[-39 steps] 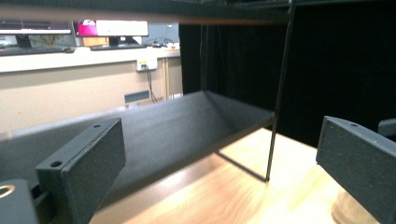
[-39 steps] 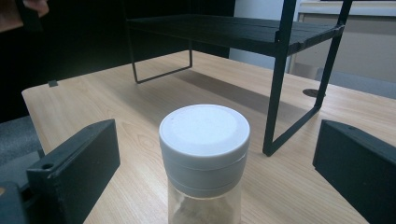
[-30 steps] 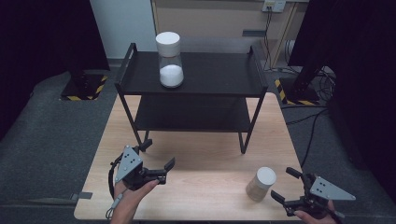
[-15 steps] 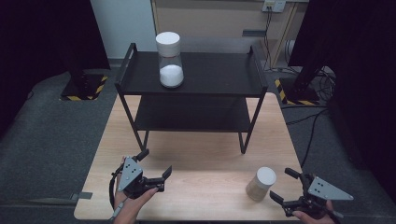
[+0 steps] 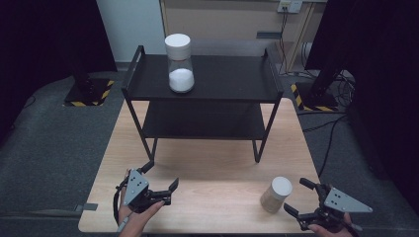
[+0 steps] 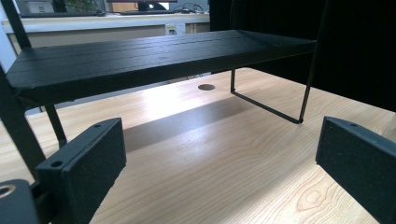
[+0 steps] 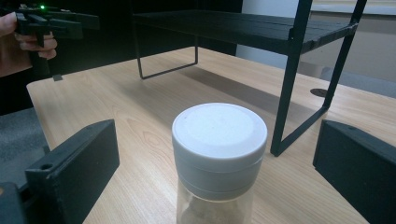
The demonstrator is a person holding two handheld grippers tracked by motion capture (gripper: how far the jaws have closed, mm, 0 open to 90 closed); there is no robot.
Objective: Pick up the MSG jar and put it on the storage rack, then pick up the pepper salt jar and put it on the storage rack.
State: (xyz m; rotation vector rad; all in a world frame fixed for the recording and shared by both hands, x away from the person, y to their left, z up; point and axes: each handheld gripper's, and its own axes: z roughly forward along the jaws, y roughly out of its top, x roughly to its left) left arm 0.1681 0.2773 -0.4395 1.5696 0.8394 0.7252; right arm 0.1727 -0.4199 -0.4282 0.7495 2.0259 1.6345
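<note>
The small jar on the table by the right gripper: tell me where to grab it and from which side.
Grip the small jar around its glass body just below the white lid, coming in level from the person's side. It stands upright, and the right gripper already faces it with fingers open wide on either side. The round body suits a side pinch.

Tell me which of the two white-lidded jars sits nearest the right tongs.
The jar with brown contents on the table, just ahead of the open right tongs. The other jar, holding white powder, stands far off on the black shelf's top tier.
</note>
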